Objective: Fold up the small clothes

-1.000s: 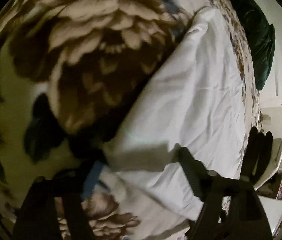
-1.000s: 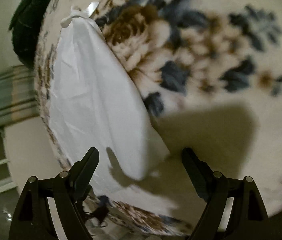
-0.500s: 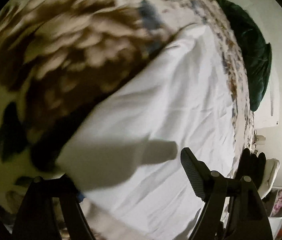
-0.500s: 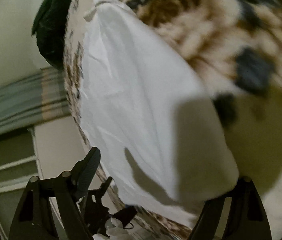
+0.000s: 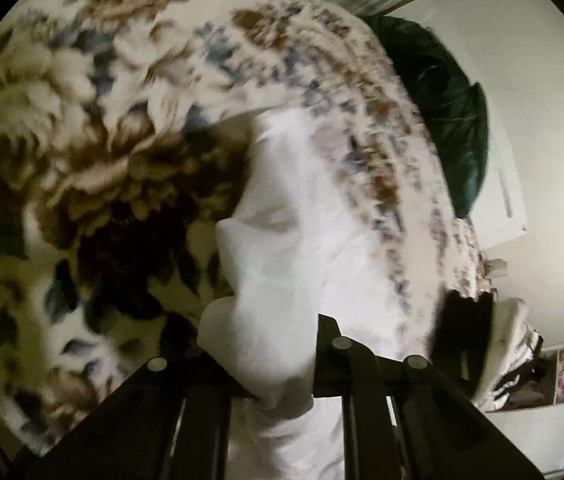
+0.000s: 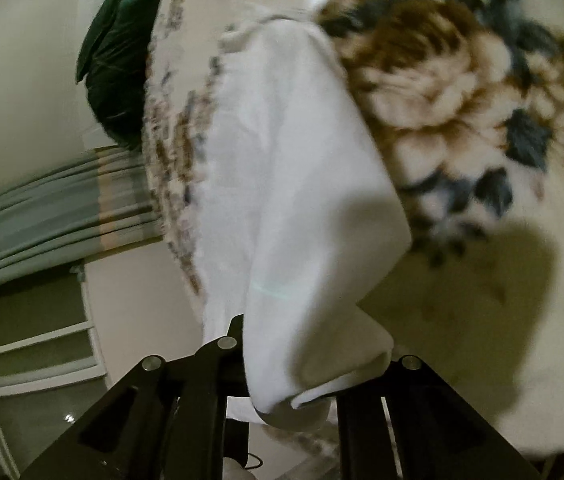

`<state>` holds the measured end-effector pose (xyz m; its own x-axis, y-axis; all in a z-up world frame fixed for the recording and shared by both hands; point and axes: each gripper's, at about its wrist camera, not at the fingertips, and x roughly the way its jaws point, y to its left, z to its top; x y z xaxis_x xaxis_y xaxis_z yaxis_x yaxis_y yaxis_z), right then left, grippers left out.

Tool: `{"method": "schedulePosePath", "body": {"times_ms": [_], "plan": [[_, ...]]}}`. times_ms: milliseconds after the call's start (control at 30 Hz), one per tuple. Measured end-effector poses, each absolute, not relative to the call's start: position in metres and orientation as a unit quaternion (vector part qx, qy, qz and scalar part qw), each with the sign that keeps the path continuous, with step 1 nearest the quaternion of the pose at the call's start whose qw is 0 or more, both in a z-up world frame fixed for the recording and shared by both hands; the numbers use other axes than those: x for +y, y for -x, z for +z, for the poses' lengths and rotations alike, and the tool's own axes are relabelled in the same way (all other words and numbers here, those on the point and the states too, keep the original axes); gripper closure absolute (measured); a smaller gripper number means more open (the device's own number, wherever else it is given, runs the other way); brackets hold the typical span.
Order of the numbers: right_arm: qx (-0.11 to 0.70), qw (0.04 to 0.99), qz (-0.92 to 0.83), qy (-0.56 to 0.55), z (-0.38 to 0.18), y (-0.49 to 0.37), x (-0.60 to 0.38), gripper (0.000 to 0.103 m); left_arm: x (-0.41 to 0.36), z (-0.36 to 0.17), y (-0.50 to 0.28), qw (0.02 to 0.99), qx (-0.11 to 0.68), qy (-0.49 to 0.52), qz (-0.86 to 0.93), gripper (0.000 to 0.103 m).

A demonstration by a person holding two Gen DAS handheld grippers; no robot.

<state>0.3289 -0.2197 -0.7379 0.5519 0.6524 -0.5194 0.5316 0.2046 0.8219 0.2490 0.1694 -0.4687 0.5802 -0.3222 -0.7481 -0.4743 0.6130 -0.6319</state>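
floral blanket (image 5: 94, 152) carries white garment (image 5: 301, 240), near end lifted | left gripper (image 5: 278, 396) clamped on one corner; right gripper (image 6: 282, 404) clamped on the other | risk: thin bunched cloth may slip out; uneven pull may skew the fold | unclear: fingertips buried in cloth; garment type; motion blur

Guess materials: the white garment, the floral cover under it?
White garment: thin woven fabric, likely cotton, matte; it drapes in soft folds from both pairs of jaws. Floral cover: looks like plush fleece, fuzzy printed nap, though motion blur leaves that open.
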Motion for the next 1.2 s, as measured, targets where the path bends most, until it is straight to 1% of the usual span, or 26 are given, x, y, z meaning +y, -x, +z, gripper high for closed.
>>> {"method": "schedulePosePath", "body": {"times_ms": [67, 100, 200, 300, 367, 467, 533, 600, 700, 733, 767, 800, 833, 867, 900, 933, 1000, 1067, 1200], "plan": [[0.476, 0.615, 0.054, -0.626, -0.707, -0.321, -0.223, 0.090, 0.175, -0.430, -0.234, 0.769, 0.466, 0.437, 0.042, 0.093], [0.481, 0.611, 0.056, -0.626, -0.685, -0.313, -0.225, 0.090, 0.177, -0.419, -0.228, 0.765, 0.471, 0.437, 0.041, 0.093], [0.502, 0.603, 0.052, -0.618, -0.634, -0.287, -0.228, 0.090, 0.180, -0.374, -0.200, 0.743, 0.508, 0.435, 0.031, 0.093], [0.523, 0.589, 0.039, -0.615, -0.599, -0.256, -0.235, 0.090, 0.177, -0.352, -0.178, 0.721, 0.539, 0.435, 0.032, 0.093], [0.533, 0.575, 0.019, -0.621, -0.582, -0.235, -0.239, 0.090, 0.174, -0.350, -0.169, 0.708, 0.552, 0.438, 0.034, 0.093], [0.537, 0.564, -0.003, -0.628, -0.582, -0.221, -0.249, 0.090, 0.166, -0.361, -0.178, 0.703, 0.558, 0.439, 0.032, 0.093], [0.533, 0.563, -0.015, -0.632, -0.593, -0.226, -0.256, 0.090, 0.159, -0.373, -0.201, 0.710, 0.546, 0.444, 0.025, 0.093], [0.525, 0.567, -0.018, -0.635, -0.607, -0.245, -0.263, 0.090, 0.146, -0.390, -0.243, 0.733, 0.528, 0.428, 0.004, 0.093], [0.498, 0.578, -0.023, -0.646, -0.634, -0.300, -0.272, 0.090, 0.130, -0.413, -0.302, 0.756, 0.511, 0.409, -0.015, 0.092], [0.492, 0.584, -0.019, -0.646, -0.645, -0.325, -0.276, 0.088, 0.122, -0.426, -0.333, 0.763, 0.512, 0.393, -0.012, 0.091], [0.483, 0.588, -0.021, -0.649, -0.654, -0.349, -0.278, 0.086, 0.119, -0.434, -0.350, 0.767, 0.513, 0.386, -0.015, 0.085], [0.477, 0.589, -0.017, -0.652, -0.665, -0.370, -0.280, 0.081, 0.115, -0.444, -0.372, 0.773, 0.515, 0.370, -0.015, 0.081], [0.480, 0.589, -0.011, -0.650, -0.678, -0.394, -0.283, 0.061, 0.114, -0.452, -0.387, 0.777, 0.517, 0.358, -0.007, 0.076], [0.479, 0.586, -0.011, -0.654, -0.687, -0.406, -0.285, 0.049, 0.114, -0.458, -0.395, 0.777, 0.516, 0.359, -0.011, 0.072], [0.471, 0.585, -0.011, -0.660, -0.695, -0.414, -0.288, 0.038, 0.116, -0.466, -0.403, 0.778, 0.516, 0.359, -0.016, 0.072], [0.473, 0.588, -0.015, -0.656, -0.700, -0.420, -0.290, 0.035, 0.117, -0.469, -0.404, 0.780, 0.519, 0.350, -0.010, 0.070], [0.486, 0.601, -0.012, -0.634, -0.703, -0.419, -0.291, 0.033, 0.123, -0.475, -0.400, 0.780, 0.521, 0.347, -0.017, 0.062], [0.503, 0.618, -0.012, -0.604, -0.704, -0.411, -0.291, 0.031, 0.131, -0.478, -0.379, 0.783, 0.525, 0.333, -0.015, 0.050], [0.560, 0.648, -0.042, -0.514, -0.708, -0.376, -0.290, 0.031, 0.142, -0.493, -0.344, 0.778, 0.553, 0.299, 0.009, 0.048]]}}
